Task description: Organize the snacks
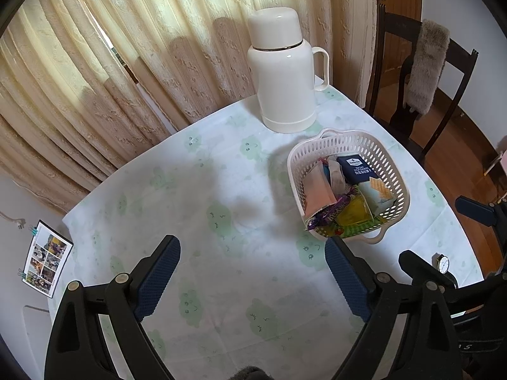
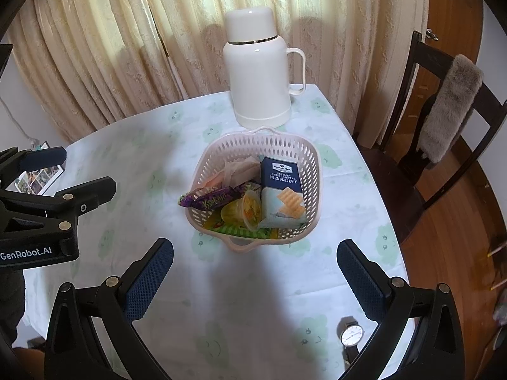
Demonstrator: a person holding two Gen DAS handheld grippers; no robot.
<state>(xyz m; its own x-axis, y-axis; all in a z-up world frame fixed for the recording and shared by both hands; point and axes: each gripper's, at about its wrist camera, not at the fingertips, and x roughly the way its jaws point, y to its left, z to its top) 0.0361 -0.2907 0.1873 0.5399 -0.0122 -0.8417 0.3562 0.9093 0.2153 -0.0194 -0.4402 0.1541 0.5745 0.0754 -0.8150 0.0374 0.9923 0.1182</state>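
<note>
Both claws gape wide, holding nothing: left gripper (image 1: 253, 272), right gripper (image 2: 255, 272). Snacks (image 2: 253, 196) fill the basket (image 2: 312, 171) directly ahead of the right claw, thermos (image 2: 258, 72) beyond.

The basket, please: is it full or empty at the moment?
Full: the basket holds a cracker pack, jelly cup and wrapped sweets.
</note>
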